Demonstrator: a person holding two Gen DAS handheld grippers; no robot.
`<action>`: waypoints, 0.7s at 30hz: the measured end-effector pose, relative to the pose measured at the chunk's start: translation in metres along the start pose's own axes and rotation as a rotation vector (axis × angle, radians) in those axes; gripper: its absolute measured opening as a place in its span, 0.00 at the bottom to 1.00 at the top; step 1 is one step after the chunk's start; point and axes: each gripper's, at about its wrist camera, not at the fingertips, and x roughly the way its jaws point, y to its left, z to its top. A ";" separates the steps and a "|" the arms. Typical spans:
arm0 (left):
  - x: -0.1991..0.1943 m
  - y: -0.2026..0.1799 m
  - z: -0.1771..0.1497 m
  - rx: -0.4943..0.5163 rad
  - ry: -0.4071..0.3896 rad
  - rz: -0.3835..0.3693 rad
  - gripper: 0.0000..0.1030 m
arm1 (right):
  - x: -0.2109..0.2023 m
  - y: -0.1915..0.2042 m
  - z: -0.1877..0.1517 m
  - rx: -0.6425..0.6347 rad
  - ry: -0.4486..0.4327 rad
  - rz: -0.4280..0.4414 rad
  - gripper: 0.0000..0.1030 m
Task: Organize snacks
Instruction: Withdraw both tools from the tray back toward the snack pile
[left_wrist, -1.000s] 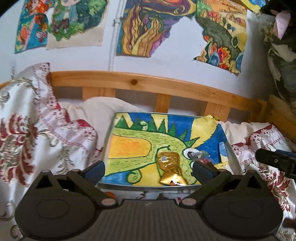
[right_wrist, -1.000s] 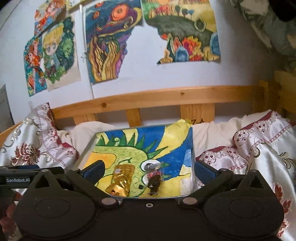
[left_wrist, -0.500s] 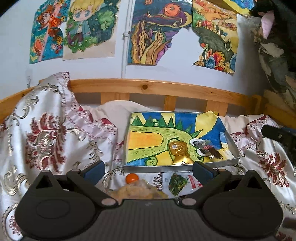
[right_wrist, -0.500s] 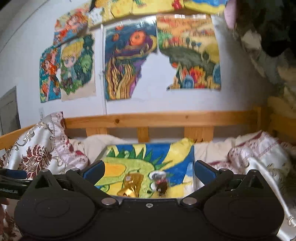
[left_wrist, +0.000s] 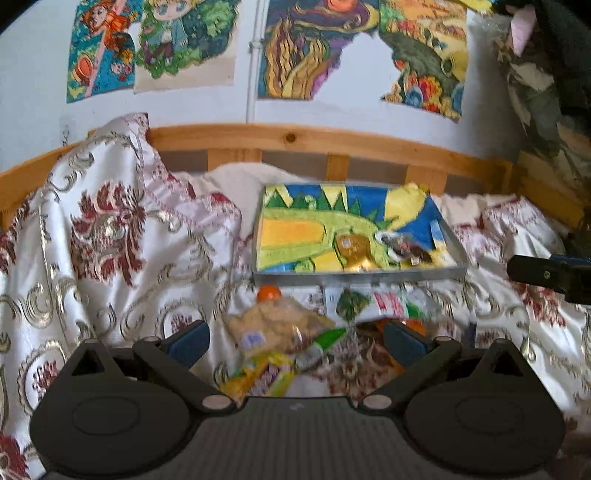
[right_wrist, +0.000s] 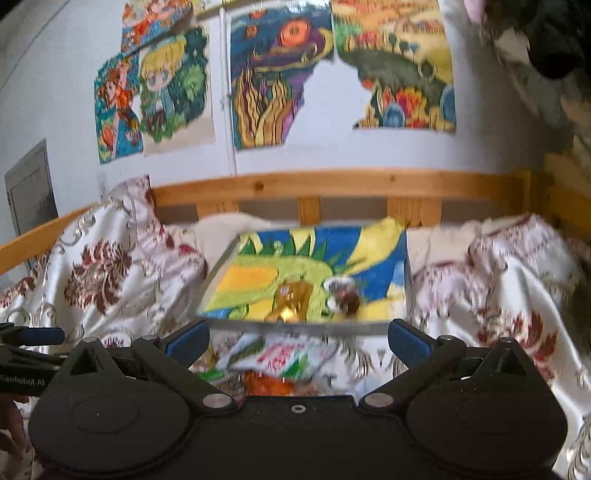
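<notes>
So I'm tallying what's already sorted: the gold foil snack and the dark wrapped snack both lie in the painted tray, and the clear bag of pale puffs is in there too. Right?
Not quite. The gold foil snack and the dark wrapped snack do lie in the painted tray, but the clear bag of pale puffs is outside it, on the patterned bedspread in front of the tray. The left wrist view shows this.

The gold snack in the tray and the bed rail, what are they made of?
The gold snack looks wrapped in shiny foil: it is crinkled and glints. The bed rail looks like pale varnished wood, with a dark knot showing. The tray has a grey rim, maybe metal.
</notes>
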 end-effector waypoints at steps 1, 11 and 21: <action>0.001 -0.001 -0.002 0.009 0.017 -0.007 0.99 | 0.000 0.001 -0.002 0.002 0.019 0.001 1.00; 0.012 -0.010 -0.016 0.044 0.103 -0.064 1.00 | 0.004 0.013 -0.026 -0.037 0.177 0.071 0.99; 0.024 -0.013 -0.027 0.034 0.196 -0.103 0.99 | 0.011 0.004 -0.048 0.050 0.305 0.082 0.99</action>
